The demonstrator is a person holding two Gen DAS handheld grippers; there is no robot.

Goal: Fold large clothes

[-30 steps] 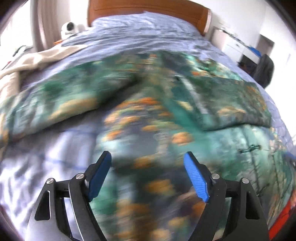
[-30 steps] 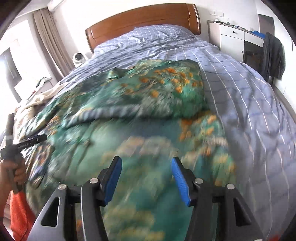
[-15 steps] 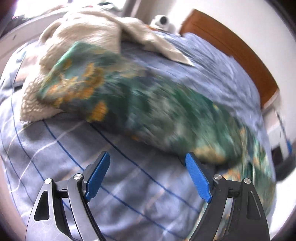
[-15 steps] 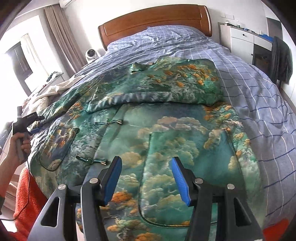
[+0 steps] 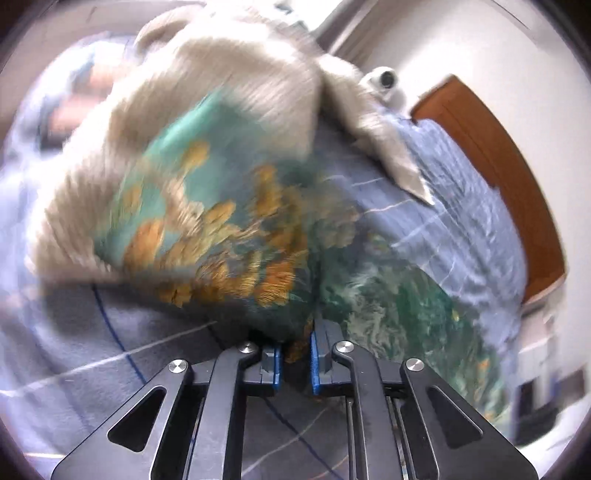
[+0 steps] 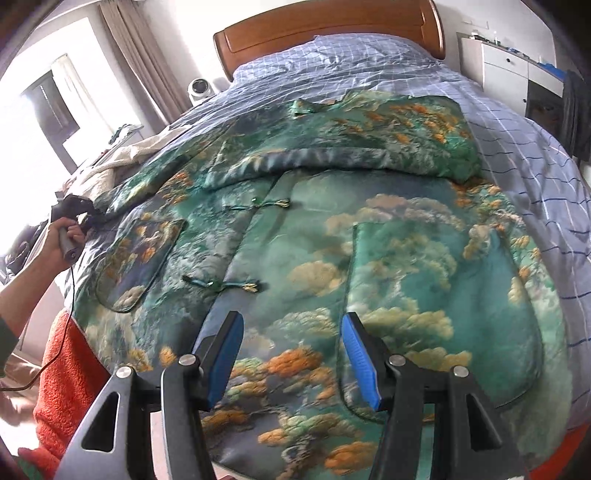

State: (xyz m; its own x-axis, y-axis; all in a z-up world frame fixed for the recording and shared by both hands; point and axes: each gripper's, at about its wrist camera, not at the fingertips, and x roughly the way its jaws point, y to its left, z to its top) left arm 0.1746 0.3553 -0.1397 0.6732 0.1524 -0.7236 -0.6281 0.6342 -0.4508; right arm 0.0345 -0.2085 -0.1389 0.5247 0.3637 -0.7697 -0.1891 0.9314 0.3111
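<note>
- Jacket [image 6: 332, 229]: a large padded garment, green with orange and cream cloud print, lies spread flat on the bed [image 6: 535, 177], front side up, reaching from the near edge to about mid-bed.
- Its right sleeve [image 6: 388, 136] is folded across the chest at the far end; two knot fastenings [image 6: 271, 203] sit on the centre front line, and a patch pocket [image 6: 443, 314] lies on the near right.
- Left hand-held gripper [image 5: 295, 354]: jaws have just been closing and now stand narrow, with a fold of the jacket's edge [image 5: 295, 332] clamped between the blue pads. This view is blurred.
- In the right wrist view the same gripper [image 6: 75, 206] sits at the jacket's left edge, held by a hand [image 6: 62, 236].
- Right hand-held gripper [image 6: 291, 354]: jaws part-open, nothing between the pads; it hangs over the jacket's near hem, apart from the cloth as far as can be told.
- Beige blanket [image 5: 229, 99]: bunched on the bed's left side, just beyond the gripped jacket edge.
- Headboard [image 6: 325, 29]: brown wood, at the far end of the bed.
- Small white camera [image 6: 199, 88] stands left of the headboard.
- White cabinet [image 6: 506, 70] stands far right, by the wall.
- Orange fabric [image 6: 66, 376] shows at the near left, below the bed edge.
</note>
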